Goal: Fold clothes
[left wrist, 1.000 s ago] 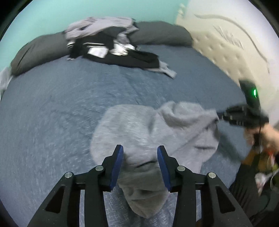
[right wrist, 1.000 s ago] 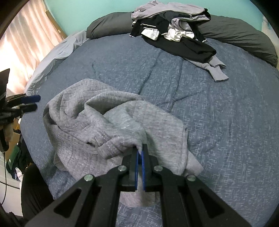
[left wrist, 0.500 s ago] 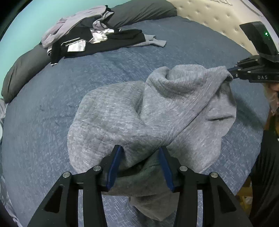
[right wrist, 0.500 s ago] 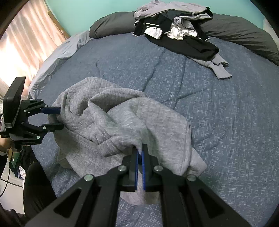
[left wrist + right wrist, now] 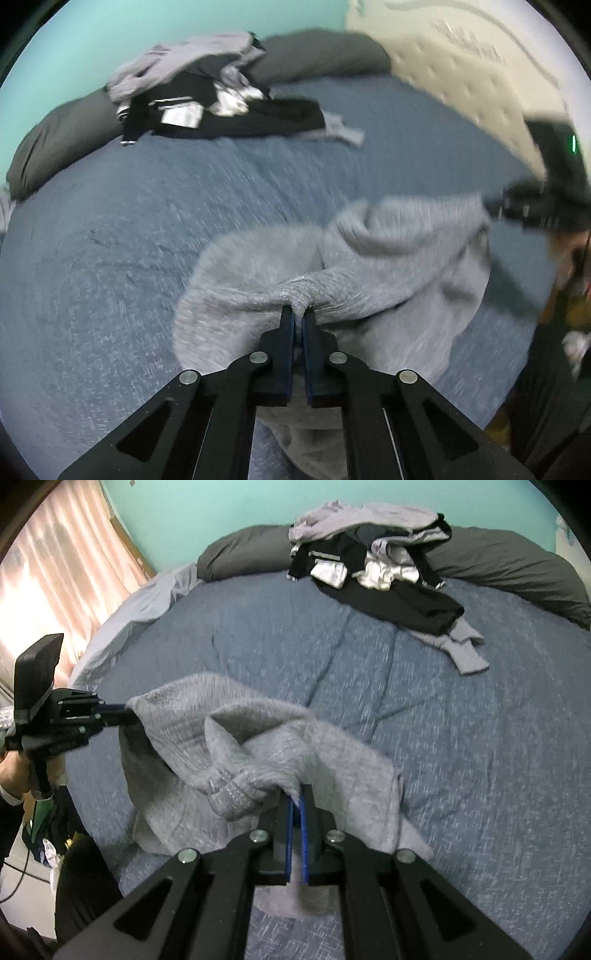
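The left gripper (image 5: 298, 319) is closed on a bunched fold of the gray sweater (image 5: 369, 266); cloth is pinched between its fingers and puckers just ahead of the tips. The right gripper (image 5: 295, 797) is likewise clamped on another edge of the same sweater, near a ribbed band that could be a cuff or a hem. The two grips are well apart, so the cloth between them is lifted into a sagging span while the rest trails onto the blue bedspread (image 5: 461, 738). This two-point hold probably serves to raise the garment and spread it flat before any fold is made; the sweater is crumpled, so folding proper has not begun.

Beyond the sweater, the bedspread is bare up to a pile of dark and gray clothes (image 5: 373, 565) that lies against the dark pillows (image 5: 517, 572) at the head of the bed, presumably waiting their turn.

Compared with one second ago, the left gripper's fingers, then spread wide over the cloth without pinching it, have snapped together on the fold. The right gripper holds the same closed grip as before. The sweater now hangs higher and more stretched between the two grippers than it did then.
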Tool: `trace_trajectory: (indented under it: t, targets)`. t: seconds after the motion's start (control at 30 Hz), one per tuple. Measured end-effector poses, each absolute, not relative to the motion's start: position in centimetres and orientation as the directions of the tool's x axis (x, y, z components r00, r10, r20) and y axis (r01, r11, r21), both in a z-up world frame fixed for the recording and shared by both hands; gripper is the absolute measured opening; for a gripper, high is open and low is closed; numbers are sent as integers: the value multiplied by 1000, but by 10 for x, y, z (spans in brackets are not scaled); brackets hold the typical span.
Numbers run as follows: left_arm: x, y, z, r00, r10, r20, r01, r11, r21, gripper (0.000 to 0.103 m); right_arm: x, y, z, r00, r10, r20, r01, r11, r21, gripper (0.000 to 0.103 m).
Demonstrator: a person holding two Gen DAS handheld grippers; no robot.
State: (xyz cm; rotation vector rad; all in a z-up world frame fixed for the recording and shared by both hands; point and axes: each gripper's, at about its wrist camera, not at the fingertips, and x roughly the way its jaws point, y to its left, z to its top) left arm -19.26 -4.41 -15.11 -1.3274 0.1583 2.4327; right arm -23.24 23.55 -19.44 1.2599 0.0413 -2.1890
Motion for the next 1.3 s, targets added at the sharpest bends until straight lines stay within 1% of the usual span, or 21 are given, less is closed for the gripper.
trace_trajectory:
  t: [0.13, 0.27, 0.47, 0.57, 0.63, 0.7, 0.73, 0.77, 0.8, 0.83, 0.87, 0.9, 0.97, 1.03, 1.1, 1.13, 1.17, 1.3]
  targets:
    - [-209, -65, -126, -525, 302, -796, -311, -938, -151, 4, -244, 240, -177, -402, -493, -772, 506, -822, 262, 3]
    - [-233, -83, -113, -544, 322, -775, -265, -942, -206, 4, -259, 241, -165, -429, -485, -762, 499, -831, 248, 3]
    - [-268, -97, -132, -524, 324, -787, -181, -946, -269, 5, -290, 233, -178, -415, -462, -784, 464, -849, 254, 3]
    - [-282, -105, -148, -508, 361, -782, -131, -930, -344, 6, -303, 230, -191, -403, -451, -797, 432, -861, 269, 3]
    - [-289, -111, -158, -497, 388, -777, -100, -914, -393, 9, -312, 232, -202, -389, -450, -804, 396, -869, 295, 3]
    - [-295, -114, -167, -495, 394, -775, -79, -908, -411, 11, -318, 235, -209, -387, -446, -807, 363, -878, 311, 7]
    - [-296, -115, -170, -497, 394, -773, -76, -907, -414, 15, -321, 237, -213, -389, -442, -808, 347, -883, 316, 16]
    - [-294, -116, -171, -497, 399, -771, -79, -905, -417, 23, -322, 239, -215, -392, -440, -808, 333, -886, 322, 28]
    - [-293, -118, -172, -497, 405, -768, -87, -903, -420, 26, -322, 241, -215, -397, -445, -803, 330, -886, 328, 33]
    - [-290, -119, -172, -497, 406, -766, -97, -904, -417, 34, -322, 244, -214, -402, -451, -797, 326, -884, 335, 40]
    - [-288, -120, -172, -499, 404, -767, -109, -907, -406, 40, -321, 247, -213, -410, -463, -786, 324, -880, 349, 42]
    - [-285, -121, -172, -501, 401, -767, -122, -910, -396, 41, -319, 250, -212, -416, -474, -777, 322, -875, 361, 43]
    - [-282, -123, -173, -497, 384, -778, -142, -921, -364, 43, -317, 253, -211, -415, -485, -770, 331, -869, 369, 48]
    - [-280, -126, -177, -488, 372, -789, -150, -927, -344, 44, -316, 252, -211, -410, -479, -776, 340, -870, 358, 48]
    - [-279, -128, -181, -481, 369, -795, -151, -929, -339, 48, -315, 250, -214, -396, -478, -784, 359, -866, 347, 51]
    - [-279, -129, -184, -479, 368, -797, -152, -929, -338, 52, -314, 248, -216, -389, -477, -788, 369, -864, 342, 55]
    - [-279, -129, -187, -475, 370, -799, -154, -928, -338, 53, -314, 244, -219, -379, -475, -795, 379, -863, 335, 57]
    - [-284, -127, -199, -461, 363, -810, -173, -932, -320, 56, -314, 231, -232, -351, -447, -823, 406, -864, 296, 61]
